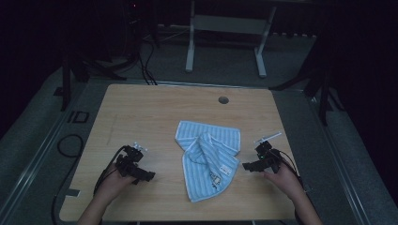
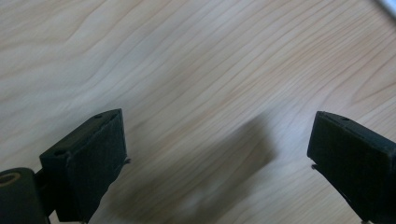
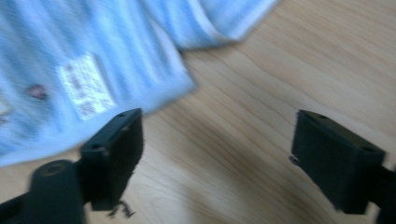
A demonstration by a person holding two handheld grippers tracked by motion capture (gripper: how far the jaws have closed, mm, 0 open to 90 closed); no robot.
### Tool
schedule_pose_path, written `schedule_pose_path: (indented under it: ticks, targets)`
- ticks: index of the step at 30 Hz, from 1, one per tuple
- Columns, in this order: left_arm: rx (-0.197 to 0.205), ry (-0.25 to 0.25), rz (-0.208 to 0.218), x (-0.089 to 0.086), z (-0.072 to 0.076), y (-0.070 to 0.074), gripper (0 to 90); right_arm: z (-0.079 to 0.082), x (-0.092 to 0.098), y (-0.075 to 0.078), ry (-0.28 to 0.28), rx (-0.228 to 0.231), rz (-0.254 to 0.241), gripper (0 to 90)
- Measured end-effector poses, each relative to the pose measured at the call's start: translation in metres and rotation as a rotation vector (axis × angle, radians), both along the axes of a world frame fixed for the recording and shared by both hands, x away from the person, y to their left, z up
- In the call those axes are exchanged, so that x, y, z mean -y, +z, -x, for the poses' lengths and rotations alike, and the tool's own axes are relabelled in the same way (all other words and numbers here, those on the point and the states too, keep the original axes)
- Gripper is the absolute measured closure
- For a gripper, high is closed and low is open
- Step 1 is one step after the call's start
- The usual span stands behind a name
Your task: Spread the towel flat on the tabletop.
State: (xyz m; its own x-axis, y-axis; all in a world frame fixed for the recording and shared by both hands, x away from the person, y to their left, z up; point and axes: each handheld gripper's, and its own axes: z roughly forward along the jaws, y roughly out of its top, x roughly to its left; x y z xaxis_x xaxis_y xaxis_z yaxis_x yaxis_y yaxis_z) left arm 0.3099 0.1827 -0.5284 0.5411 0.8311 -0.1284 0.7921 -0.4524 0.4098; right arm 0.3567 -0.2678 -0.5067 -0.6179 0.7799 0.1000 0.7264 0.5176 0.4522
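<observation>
The crumpled towel [image 1: 209, 157] is flanked by the left gripper [image 1: 146, 177] and right gripper [image 1: 248, 165], jaws spread and empty, probably for grasping opposite edges.

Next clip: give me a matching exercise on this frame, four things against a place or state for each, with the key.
Things:
1. towel
2. left gripper
3. right gripper
4. round hole

Places or states:
A. jaws open over bare wood, to the left of the cloth
B. near the far edge of the table
C. crumpled, light blue with stripes, mid-table
D. jaws open, nothing between them, just off the cloth's right edge

Pairs: 1-C, 2-A, 3-D, 4-B
</observation>
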Motion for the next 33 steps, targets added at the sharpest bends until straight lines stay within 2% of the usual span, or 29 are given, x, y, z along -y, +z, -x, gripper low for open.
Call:
schedule_pose_path:
  ticks: [4,7,9,10,11,12,14,16,17,18,20,22,24,25,29,33]
  targets:
    - [-0.004,-0.030,-0.003,0.015,-0.007,0.001,5.2,-0.004,-0.013,0.006,0.053,0.000,-0.011,21.2]
    - [-0.004,-0.046,-0.004,0.025,-0.013,0.002,9.5,-0.009,-0.024,0.010,0.078,-0.003,-0.038,24.3]
    - [-0.003,-0.052,-0.002,0.028,-0.015,0.003,15.0,-0.012,-0.031,0.013,0.090,-0.003,-0.042,25.1]
    - [-0.003,-0.060,0.006,0.031,-0.018,0.003,15.0,-0.012,-0.031,0.013,0.090,-0.003,-0.042,25.1]
    - [-0.003,-0.071,0.015,0.033,-0.020,0.004,15.0,-0.014,-0.035,0.014,0.100,-0.006,-0.043,27.0]
    - [-0.006,-0.078,0.018,0.036,-0.022,0.005,19.7,-0.017,-0.042,0.016,0.114,-0.001,-0.040,30.9]
    - [-0.005,-0.100,0.011,0.045,-0.030,0.007,22.2,-0.021,-0.050,0.018,0.135,-0.006,-0.036,34.4]
    - [-0.002,-0.122,0.011,0.051,-0.034,0.009,25.4,-0.023,-0.060,0.020,0.171,0.008,-0.022,36.1]
    - [-0.002,-0.122,0.011,0.051,-0.034,0.009,27.1,-0.023,-0.060,0.020,0.171,0.008,-0.022,36.1]
    - [-0.003,-0.144,0.019,0.057,-0.040,0.012,28.4,-0.025,-0.069,0.022,0.200,0.022,-0.008,40.4]
    - [-0.004,-0.152,0.034,0.063,-0.045,0.013,31.5,-0.027,-0.077,0.023,0.228,0.046,0.013,42.6]
    - [-0.001,-0.165,0.049,0.069,-0.050,0.015,32.9,-0.031,-0.084,0.024,0.246,0.061,0.009,44.0]
    - [0.006,-0.168,0.041,0.072,-0.053,0.015,35.1,-0.036,-0.091,0.025,0.256,0.064,-0.007,44.3]
    - [0.016,-0.176,0.033,0.080,-0.058,0.016,37.6,-0.038,-0.094,0.026,0.259,0.065,-0.011,45.3]
    - [0.028,-0.191,0.030,0.092,-0.069,0.017,41.2,-0.048,-0.106,0.027,0.269,0.050,-0.040,47.4]
    - [0.011,-0.188,0.057,0.102,-0.083,0.013,44.5,-0.054,-0.117,0.019,0.286,0.016,-0.025,51.4]
